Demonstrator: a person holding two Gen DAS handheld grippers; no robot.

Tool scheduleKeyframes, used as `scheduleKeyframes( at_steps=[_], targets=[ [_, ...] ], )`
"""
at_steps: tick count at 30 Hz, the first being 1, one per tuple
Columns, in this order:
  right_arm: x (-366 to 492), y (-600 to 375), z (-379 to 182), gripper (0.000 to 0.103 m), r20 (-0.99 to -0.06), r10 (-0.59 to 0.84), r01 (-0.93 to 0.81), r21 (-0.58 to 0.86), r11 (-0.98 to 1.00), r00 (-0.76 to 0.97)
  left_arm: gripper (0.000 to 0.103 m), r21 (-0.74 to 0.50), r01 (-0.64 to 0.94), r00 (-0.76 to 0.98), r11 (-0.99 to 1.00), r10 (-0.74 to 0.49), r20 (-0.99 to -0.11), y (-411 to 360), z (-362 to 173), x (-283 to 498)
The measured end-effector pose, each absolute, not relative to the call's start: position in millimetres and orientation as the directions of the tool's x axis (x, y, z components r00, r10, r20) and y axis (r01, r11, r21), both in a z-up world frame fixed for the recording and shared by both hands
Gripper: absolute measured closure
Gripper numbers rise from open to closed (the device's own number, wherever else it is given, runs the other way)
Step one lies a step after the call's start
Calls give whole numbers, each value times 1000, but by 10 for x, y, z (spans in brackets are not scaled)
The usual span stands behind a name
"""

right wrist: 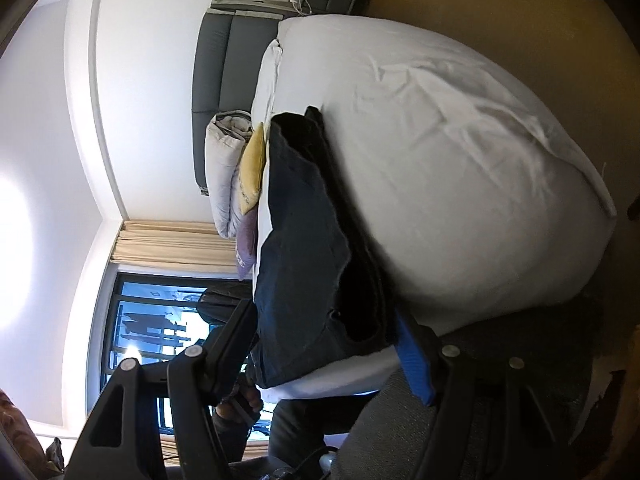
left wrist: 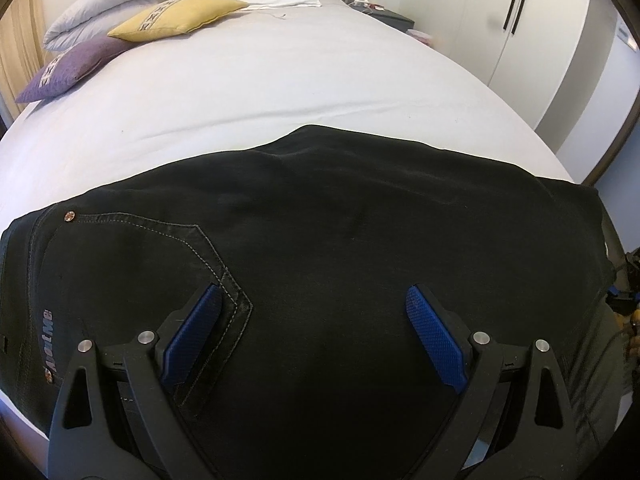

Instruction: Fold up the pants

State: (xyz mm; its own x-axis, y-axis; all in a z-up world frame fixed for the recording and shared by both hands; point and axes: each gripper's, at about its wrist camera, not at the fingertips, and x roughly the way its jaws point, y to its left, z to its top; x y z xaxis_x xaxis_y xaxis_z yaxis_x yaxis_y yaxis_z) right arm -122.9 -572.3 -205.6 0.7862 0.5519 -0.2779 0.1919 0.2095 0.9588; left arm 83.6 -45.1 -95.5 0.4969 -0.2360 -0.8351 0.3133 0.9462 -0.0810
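White bed (left wrist: 280, 92): black pants (left wrist: 320, 220), label unreadable; left tool (left wrist: 314, 300) agape, right tool (right wrist: 324, 336) straddling pants.

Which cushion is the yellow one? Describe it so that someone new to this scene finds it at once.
Start at the white bed and go to its head end, where the pillows are stacked. The yellow cushion lies there on top, overlapping the purple cushion. It alone is yellow, with a patterned band across it.

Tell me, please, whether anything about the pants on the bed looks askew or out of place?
Mostly tidy: the black pants lie flat across the white bed. In the right wrist view, their near end overhangs the mattress edge, layers gaping open unevenly.
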Motion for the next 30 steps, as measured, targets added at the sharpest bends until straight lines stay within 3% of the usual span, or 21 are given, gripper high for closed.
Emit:
scheduleKeyframes(
  at_steps=[9,15,18,19,20,23,30],
  targets=[
    [-1005,-5634,-2065,33,-227,547,159,973,170,806,8,-83,320,493,944,-241,-836,-510,-955,825],
    [-972,-5529,-2051,39,-205,456,181,979,96,866,8,-96,331,485,939,-257,-836,-558,-959,829],
    [-948,-5422,-1993,58,-229,419,203,973,107,879,8,-101,336,482,937,-263,-836,-571,-965,831],
    [-929,-5383,-1976,73,-247,409,218,969,117,879,8,-104,338,481,935,-267,-835,-578,-966,831],
    [-908,-5365,-1975,80,-276,397,242,961,134,876,8,-106,341,480,934,-270,-835,-578,-969,835],
    [-889,-5337,-1910,87,-317,343,275,947,166,884,8,-129,341,473,931,-289,-832,-572,-969,849],
    [-857,-5203,-1649,88,-401,225,348,906,242,888,8,-176,323,466,930,-318,-826,-537,-995,936]
  ],
)
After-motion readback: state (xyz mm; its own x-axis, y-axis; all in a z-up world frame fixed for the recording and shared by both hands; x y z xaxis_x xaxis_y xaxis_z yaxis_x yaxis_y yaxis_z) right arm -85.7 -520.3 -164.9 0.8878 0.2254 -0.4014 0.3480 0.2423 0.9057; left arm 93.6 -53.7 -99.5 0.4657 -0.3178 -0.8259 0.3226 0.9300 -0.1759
